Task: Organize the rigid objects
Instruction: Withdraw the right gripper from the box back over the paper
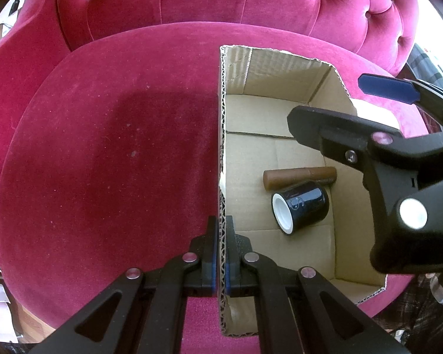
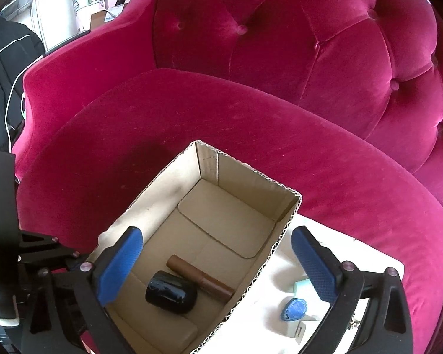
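clamped on the near stretch of the open brown cardboard box's left wall, the left gripper has one blue pad inside and one outside, steadying the box on the crimson velvet seat cushion. inside, near the box's front right corner, a glossy black cylindrical jar with a white mouth lies on its side, touching a brown cylindrical tube that lies crosswise behind it. the right gripper reaches in from the right above the box, its fingers spread and nothing between them.

seen from the right wrist, the right gripper hangs over the box, jaws wide and empty, one pad above the box floor and the other beyond its right wall. the jar and tube lie below, between the pads. outside the right wall, on a white sheet at the cushion's front right, sit a small blue oval object, a pale green block and a white block. these lie just right of the gripper, which is the nearer one; the box wall stands between them and the box floor.
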A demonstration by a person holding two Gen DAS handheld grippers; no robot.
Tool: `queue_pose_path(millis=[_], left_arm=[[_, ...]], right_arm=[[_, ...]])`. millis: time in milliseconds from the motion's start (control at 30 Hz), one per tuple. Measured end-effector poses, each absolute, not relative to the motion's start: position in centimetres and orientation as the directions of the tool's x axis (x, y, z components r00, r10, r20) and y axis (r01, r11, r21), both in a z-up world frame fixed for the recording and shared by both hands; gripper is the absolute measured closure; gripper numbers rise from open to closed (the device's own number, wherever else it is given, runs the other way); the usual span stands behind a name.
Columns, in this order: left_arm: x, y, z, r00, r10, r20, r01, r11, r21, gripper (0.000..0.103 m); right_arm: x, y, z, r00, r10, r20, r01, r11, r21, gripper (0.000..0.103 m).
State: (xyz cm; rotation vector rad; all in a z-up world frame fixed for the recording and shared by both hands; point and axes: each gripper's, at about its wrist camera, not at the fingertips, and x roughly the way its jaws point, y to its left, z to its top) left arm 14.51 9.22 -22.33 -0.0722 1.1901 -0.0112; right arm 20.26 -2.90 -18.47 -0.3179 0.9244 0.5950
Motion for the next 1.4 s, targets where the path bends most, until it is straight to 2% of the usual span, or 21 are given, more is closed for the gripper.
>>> queue_pose_path(millis=[600, 1133, 1400], left_arm=[[14.5, 9.3, -22.3, 0.372, -0.045, -0.927, -0.035, 0.997, -0.063, 0.1], [14.6, 9.3, -22.2, 0.375, -0.043, -0.926, -0.036, 0.997, -0.061, 0.1], [14.7, 9.5, -22.2, 0.374, -0.045, -0.926, -0.036, 0.997, -0.063, 0.1]], right_arm=[[21.5, -6.7, -17.4, 0.464, 0.32, -0.826, -0.544, 0.839, 0.019, 0.0], [22.3, -11.5, -15.4, 0.449, 0.218, -0.867, -0.497, 0.867, -0.039, 0.0], [23.4, -13.5, -16.2, 0.409, 0.185, -0.894, -0.506, 0.861, -0.053, 0.0]])
